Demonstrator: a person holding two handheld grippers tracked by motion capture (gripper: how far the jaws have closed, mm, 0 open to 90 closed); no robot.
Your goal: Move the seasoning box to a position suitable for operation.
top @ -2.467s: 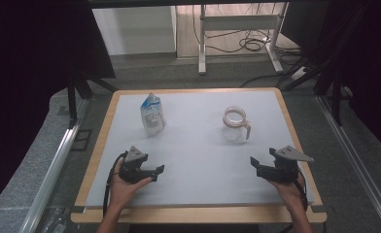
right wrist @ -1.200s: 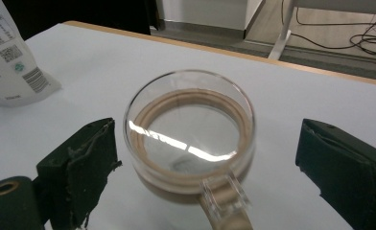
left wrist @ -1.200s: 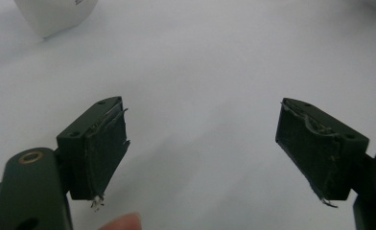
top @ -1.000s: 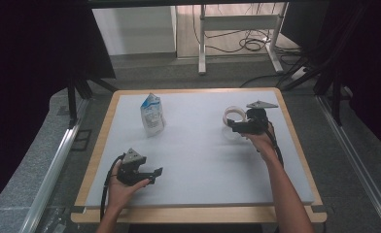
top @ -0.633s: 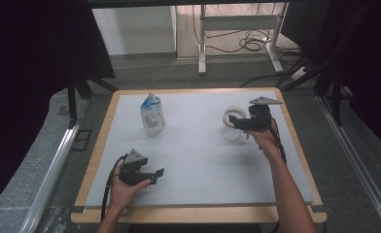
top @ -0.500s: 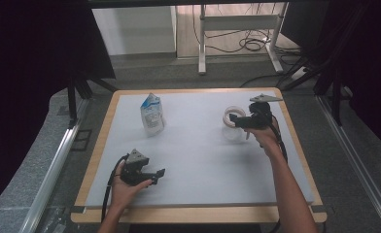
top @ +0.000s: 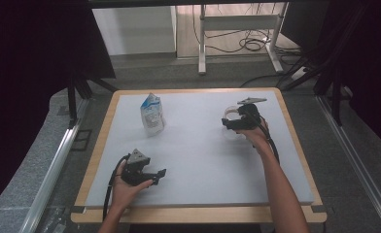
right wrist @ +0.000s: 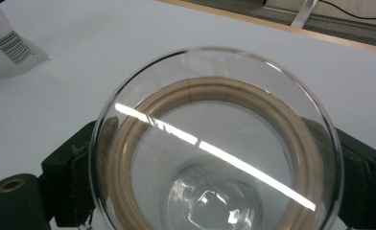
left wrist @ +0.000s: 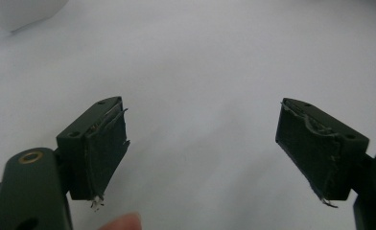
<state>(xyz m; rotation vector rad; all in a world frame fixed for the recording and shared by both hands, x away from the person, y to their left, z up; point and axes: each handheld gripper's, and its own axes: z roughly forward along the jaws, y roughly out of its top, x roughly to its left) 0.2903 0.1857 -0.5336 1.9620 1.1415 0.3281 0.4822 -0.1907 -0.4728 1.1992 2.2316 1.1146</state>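
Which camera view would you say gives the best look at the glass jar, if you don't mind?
The right gripper view: the glass jar sits close between the jaws, rim and tan ring clear. The high view shows it small, partly behind the right gripper.

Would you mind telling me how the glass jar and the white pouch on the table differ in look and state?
The glass jar is clear and round with a tan ring inside its neck; the white pouch is opaque, printed in blue and bears a barcode. The jar sits between the jaws of the right tongs; the pouch stands free, apart from the open left tongs. Both stand upright on the white table.
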